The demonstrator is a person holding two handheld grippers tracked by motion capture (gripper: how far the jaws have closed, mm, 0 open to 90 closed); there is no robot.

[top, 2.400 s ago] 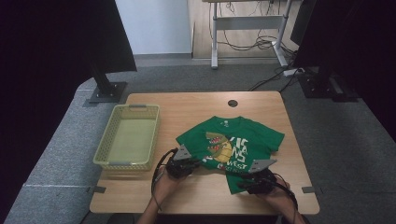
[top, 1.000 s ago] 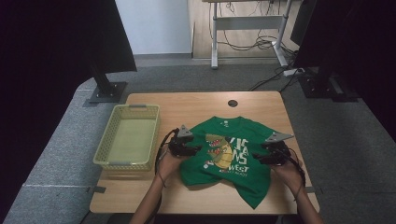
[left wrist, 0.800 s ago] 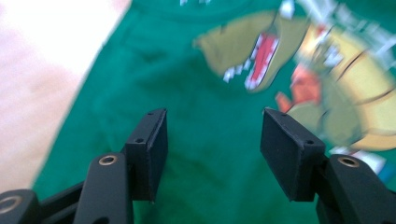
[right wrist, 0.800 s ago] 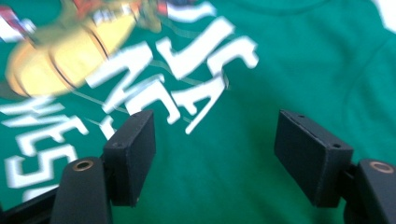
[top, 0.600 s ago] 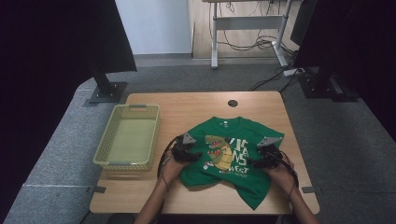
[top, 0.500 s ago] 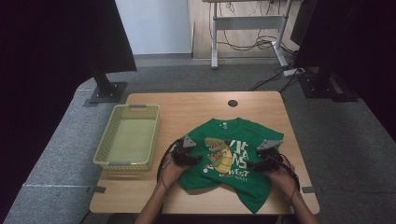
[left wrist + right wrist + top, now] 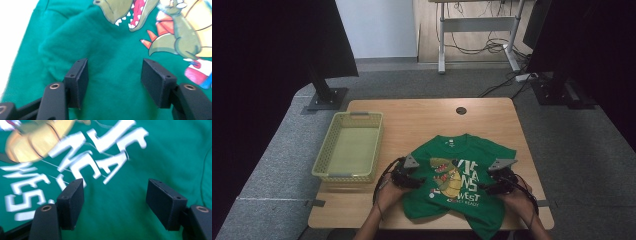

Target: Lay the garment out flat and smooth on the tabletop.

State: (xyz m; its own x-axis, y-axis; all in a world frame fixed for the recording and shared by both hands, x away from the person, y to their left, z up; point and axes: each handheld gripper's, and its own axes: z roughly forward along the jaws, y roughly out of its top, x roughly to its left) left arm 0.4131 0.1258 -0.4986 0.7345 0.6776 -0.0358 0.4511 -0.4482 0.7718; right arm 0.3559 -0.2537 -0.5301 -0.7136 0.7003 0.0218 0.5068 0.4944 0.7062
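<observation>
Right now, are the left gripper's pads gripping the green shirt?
Apart. The left gripper view shows the left gripper with jaws spread wide over the flat green shirt, no cloth pinched between the pads.

Left gripper and right gripper both low, held by hands entering from bottom of high view, forearms angled inward. Jaws of both spread apart; right jaws just closing slightly, nothing pinched.

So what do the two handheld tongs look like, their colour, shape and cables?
Both are black. Each of the left tongs and the right tongs has two flat rectangular pads with small screw holes, on arms with brass-coloured pivot pins. In the high view each carries a grey three-cornered plate on top, and a thin black cable loops from each. No sleeve is visible on the forearms.
</observation>
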